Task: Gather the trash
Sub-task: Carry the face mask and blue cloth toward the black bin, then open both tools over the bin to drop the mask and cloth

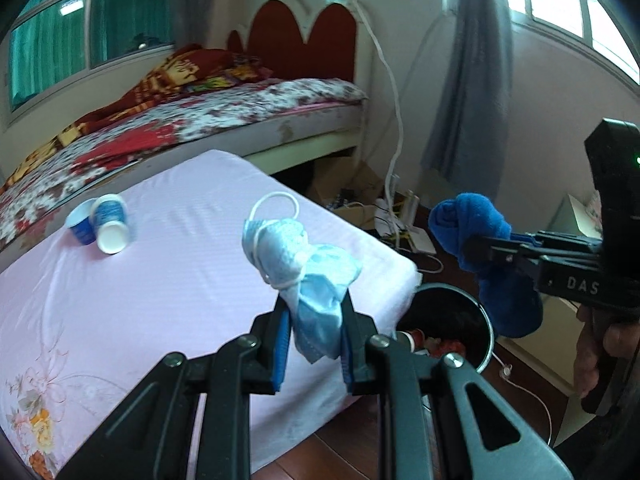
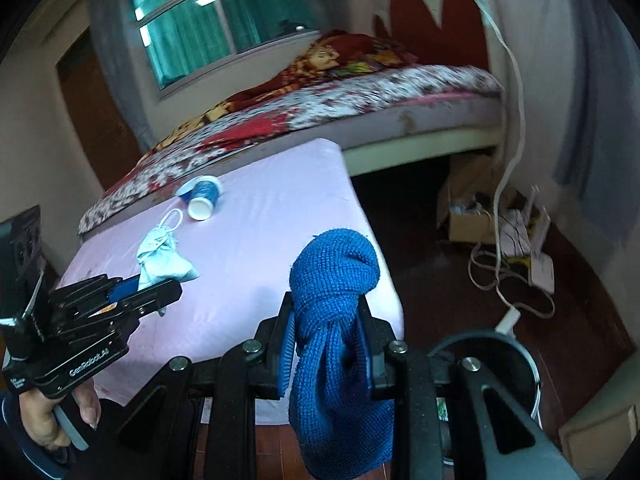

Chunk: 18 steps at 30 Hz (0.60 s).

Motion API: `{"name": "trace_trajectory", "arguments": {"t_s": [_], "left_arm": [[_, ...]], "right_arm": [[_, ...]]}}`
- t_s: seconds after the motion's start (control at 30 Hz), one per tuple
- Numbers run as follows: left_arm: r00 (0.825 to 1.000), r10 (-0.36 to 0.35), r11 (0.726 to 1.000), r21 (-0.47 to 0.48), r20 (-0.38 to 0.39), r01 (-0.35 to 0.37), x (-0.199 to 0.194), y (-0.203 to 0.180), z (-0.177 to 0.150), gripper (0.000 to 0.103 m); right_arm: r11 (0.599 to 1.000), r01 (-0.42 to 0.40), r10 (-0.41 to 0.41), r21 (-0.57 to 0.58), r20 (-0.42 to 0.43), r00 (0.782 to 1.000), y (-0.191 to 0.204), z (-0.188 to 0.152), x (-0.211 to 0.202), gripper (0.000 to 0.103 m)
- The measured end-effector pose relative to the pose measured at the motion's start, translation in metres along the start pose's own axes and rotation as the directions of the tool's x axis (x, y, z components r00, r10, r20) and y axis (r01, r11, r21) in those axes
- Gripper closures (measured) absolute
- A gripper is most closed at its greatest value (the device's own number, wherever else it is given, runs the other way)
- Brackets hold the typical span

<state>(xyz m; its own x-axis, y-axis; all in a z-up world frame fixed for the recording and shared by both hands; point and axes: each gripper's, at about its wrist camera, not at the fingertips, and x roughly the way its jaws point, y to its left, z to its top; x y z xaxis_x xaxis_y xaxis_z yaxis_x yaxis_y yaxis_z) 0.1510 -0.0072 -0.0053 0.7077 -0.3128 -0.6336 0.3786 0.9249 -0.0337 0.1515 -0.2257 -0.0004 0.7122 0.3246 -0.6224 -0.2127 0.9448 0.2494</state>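
A crumpled light-blue face mask [image 1: 308, 272] is clamped between the jaws of the left gripper [image 1: 314, 328] and is held in the air above the near right corner of the table [image 1: 120, 300], which is covered with a pink cloth. A knotted blue knit cloth [image 2: 332, 320] is clenched in the jaws of the right gripper [image 2: 330, 344] and is carried off the table's right edge. A dark round trash bin [image 1: 486, 328] with a metal rim stands on the floor just beside that corner; some red and white litter is seen inside it. Two blue-and-white paper cups [image 1: 102, 222] are left lying on their sides near the table's far left edge.

The step in hand is judged to be the drop into the bin. Each load should be brought squarely over the opening before the jaws are released, low enough that the mask's ear loop is not snagged on the rim. One gripper at a time is advised, so that collision is avoided.
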Motion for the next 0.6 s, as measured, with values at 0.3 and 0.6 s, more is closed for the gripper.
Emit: {"name": "trace_trajectory", "arguments": {"t_s": [0.3, 0.6], "left_arm": [[0.996, -0.085, 0.994, 0.06, -0.029, 0.086, 0.019, -0.057, 0.002, 0.081], [0.985, -0.158, 0.98, 0.109, -0.074, 0.166, 0.036, -0.097, -0.003, 0.081]], "right_arm": [[0.996, 0.057, -0.059, 0.071, 0.022, 0.998, -0.049, -0.018, -0.035, 0.075], [0.984, 0.119, -0.121, 0.13, 0.008, 0.993, -0.093, -0.047, -0.056, 0.075]]}}
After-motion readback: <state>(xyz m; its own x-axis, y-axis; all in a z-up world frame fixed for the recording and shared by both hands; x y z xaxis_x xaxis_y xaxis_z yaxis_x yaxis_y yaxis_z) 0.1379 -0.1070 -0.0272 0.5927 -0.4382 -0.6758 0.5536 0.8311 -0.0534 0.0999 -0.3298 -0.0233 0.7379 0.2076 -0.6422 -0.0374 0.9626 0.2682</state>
